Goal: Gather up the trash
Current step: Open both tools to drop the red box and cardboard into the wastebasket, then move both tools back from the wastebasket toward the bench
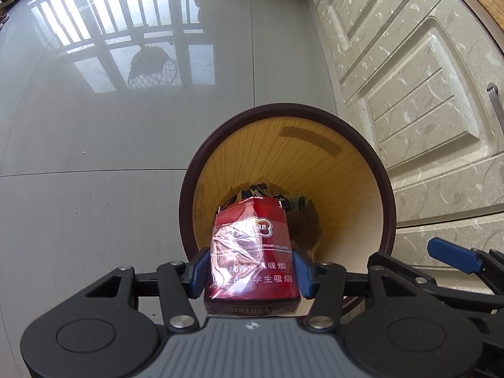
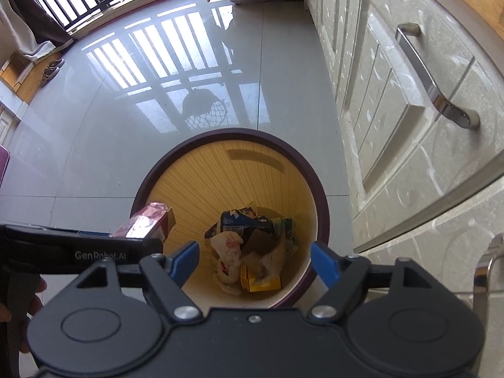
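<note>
Left claw [image 1: 250, 271] clamps the red cigarette pack [image 1: 252, 252] directly over the bin [image 1: 201, 170]; right claw [image 2: 255, 261] gapes empty.

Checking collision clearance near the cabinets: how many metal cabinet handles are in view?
2 in the right wrist view: one handle on the upper cabinet front, one handle at the lower right edge, partly cut off. The left wrist view shows one, probably one of these. More may lie outside the frames.
</note>
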Demonstrator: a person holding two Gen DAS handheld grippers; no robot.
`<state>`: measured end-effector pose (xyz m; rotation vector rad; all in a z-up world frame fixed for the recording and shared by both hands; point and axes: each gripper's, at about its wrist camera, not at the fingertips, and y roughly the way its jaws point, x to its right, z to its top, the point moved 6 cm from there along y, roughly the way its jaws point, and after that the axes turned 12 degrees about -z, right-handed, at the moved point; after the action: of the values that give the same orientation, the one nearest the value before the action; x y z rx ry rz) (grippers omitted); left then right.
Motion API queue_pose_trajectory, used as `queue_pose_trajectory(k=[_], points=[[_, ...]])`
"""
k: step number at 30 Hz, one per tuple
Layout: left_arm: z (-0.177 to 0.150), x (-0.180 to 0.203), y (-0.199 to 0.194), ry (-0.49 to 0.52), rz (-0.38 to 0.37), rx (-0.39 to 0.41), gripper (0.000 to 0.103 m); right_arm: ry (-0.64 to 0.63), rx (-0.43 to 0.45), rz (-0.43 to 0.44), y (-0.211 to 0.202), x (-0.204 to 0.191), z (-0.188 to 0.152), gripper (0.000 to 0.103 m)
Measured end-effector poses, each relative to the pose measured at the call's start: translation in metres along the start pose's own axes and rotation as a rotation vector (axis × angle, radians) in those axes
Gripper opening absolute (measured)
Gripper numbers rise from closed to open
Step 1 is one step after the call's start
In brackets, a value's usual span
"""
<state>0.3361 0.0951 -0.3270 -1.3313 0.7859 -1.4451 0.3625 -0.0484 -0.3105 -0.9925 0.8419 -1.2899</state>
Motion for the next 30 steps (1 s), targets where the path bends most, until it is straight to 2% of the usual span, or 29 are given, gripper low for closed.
queue_pose_trajectory(k=[6, 7, 8, 9, 10, 17, 24, 27, 29, 30], points=[[0.003, 0.004, -0.003, 0.006, -0.031, 0.030, 0.055, -0.050, -0.055, -0.026, 0.012, -0.002, -0.011, 0.079], [0.004, 0.004, -0.003, 0.008, -0.036, 0.036, 0.059, -0.064, -0.063, -0.028, 0.013, -0.002, -0.013, 0.079], [0.004, 0.005, -0.003, 0.007, -0.040, 0.041, 0.064, -0.077, -0.067, -0.028, 0.014, -0.004, -0.014, 0.079], [0.003, 0.004, -0.002, 0.005, -0.042, 0.041, 0.081, -0.090, -0.073, -0.026, 0.014, -0.005, -0.016, 0.079], [0.002, 0.004, -0.001, 0.003, -0.041, 0.034, 0.090, -0.103, -0.081, -0.026, 0.014, -0.006, -0.017, 0.079], [-0.004, -0.001, 0.007, 0.026, 0.023, -0.039, 0.094, -0.190, -0.116, -0.039, 0.017, -0.014, -0.028, 0.081], [-0.010, -0.006, 0.006, 0.035, 0.051, -0.069, 0.101, -0.201, -0.111, -0.042, 0.014, -0.012, -0.030, 0.085], [-0.011, -0.007, 0.004, 0.034, 0.058, -0.076, 0.103, -0.199, -0.103, -0.044, 0.012, -0.011, -0.030, 0.092], [-0.012, -0.008, 0.003, 0.037, 0.064, -0.081, 0.103, -0.193, -0.105, -0.055, 0.011, -0.010, -0.029, 0.101], [-0.012, -0.008, 0.002, 0.039, 0.069, -0.082, 0.103, -0.188, -0.104, -0.062, 0.010, -0.009, -0.029, 0.101]])
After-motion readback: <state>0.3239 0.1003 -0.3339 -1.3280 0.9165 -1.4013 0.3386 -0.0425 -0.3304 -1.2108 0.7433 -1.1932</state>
